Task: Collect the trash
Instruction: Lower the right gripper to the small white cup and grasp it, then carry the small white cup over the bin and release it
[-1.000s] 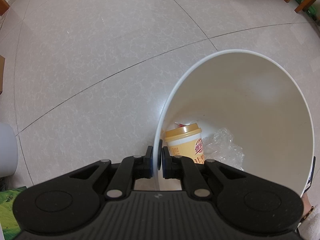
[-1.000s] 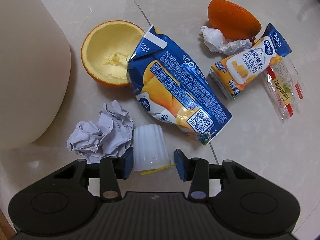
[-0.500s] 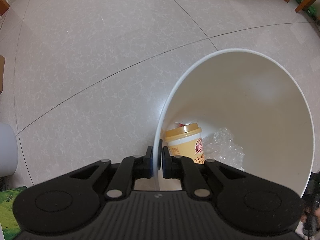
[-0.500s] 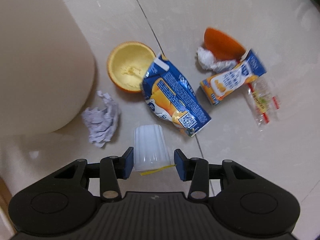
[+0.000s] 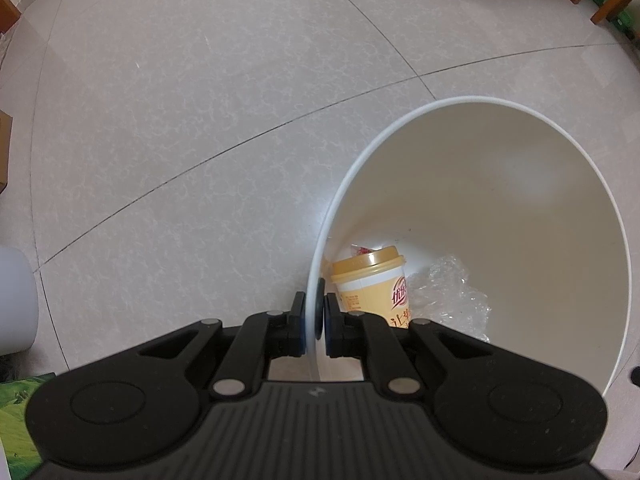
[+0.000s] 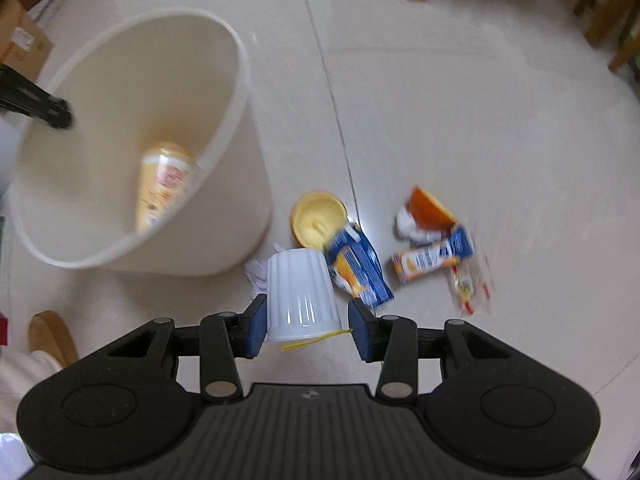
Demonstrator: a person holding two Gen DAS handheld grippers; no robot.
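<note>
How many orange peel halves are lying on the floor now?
2. One peel half lies hollow side up beside the white bin, partly under the blue carton. The other peel half lies further right, by crumpled white paper. More may be hidden.

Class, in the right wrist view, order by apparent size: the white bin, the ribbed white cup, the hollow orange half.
1. white bin
2. ribbed white cup, enlarged by nearness
3. hollow orange half

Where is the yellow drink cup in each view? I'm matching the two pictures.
Left wrist view: yellow drink cup at lower centre, at the bottom of the white bin, right of the left gripper.
Right wrist view: the cup at left, blurred, inside the bin.
Shared landmark: the bin's rim.
</note>
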